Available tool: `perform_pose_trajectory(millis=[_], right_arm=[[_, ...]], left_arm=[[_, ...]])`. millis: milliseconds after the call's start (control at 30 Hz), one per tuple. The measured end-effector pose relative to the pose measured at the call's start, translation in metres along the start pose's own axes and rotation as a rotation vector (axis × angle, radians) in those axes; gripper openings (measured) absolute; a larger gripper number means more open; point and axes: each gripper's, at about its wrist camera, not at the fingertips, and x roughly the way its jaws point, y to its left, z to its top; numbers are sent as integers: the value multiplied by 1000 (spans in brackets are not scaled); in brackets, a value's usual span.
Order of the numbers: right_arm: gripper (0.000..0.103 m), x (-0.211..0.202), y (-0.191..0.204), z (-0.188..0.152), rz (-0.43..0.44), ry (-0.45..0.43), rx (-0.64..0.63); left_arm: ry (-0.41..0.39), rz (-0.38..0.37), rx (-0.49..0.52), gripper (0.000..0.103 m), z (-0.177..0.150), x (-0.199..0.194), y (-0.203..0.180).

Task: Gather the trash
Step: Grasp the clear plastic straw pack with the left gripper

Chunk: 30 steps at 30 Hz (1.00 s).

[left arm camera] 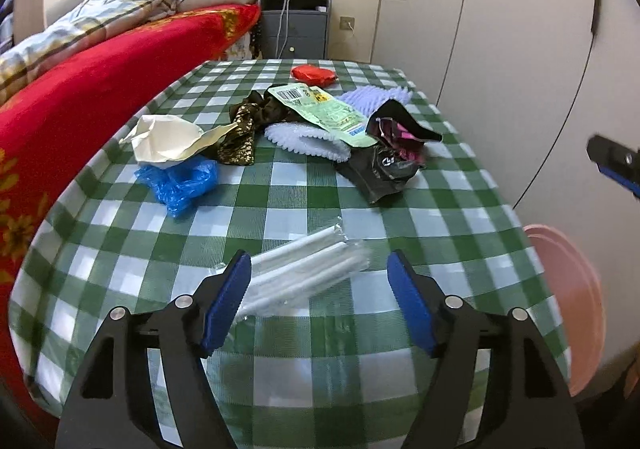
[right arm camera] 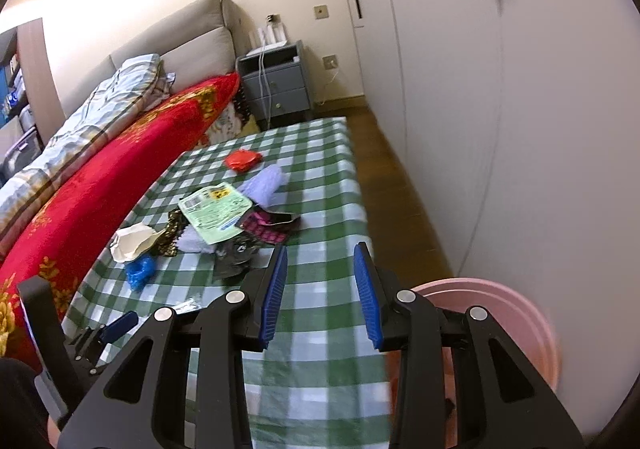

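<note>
My left gripper [left arm camera: 318,269] is open just above a clear packet of white straws [left arm camera: 308,269] on the green checked table [left arm camera: 320,205]. Beyond lie a blue plastic bag [left arm camera: 178,179], crumpled white paper [left arm camera: 166,139], a green wrapper [left arm camera: 324,109], a black foil pouch [left arm camera: 380,169], a pink-and-black wrapper [left arm camera: 400,133] and a red wrapper [left arm camera: 314,75]. My right gripper [right arm camera: 322,267] is open and empty over the table's near right edge, above a pink bin [right arm camera: 508,329]. The same trash pile shows in the right wrist view around the green wrapper [right arm camera: 216,215].
A bed with a red blanket [left arm camera: 80,97] runs along the table's left side. A grey nightstand [left arm camera: 296,27] stands behind the table. White wardrobe doors [right arm camera: 500,129] line the right. The pink bin [left arm camera: 568,301] sits on the floor at the table's right edge. Lilac bristly mitts [left arm camera: 304,139] and patterned dark fabric [left arm camera: 242,131] lie among the trash.
</note>
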Motion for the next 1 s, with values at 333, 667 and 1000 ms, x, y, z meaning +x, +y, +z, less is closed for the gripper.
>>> perform_pose_trajectory(millis=[333,667,1000], right_arm=[[35,28,15,3,62,30,6],[36,65,39,-6,114,90,-11],[36,100,55,-14,138,146,-10]], left_arm=[[113,63,41,69,-5,29,3],[99,61,-116,41,1,26,34],[85,12,-194,4,4,28,43]])
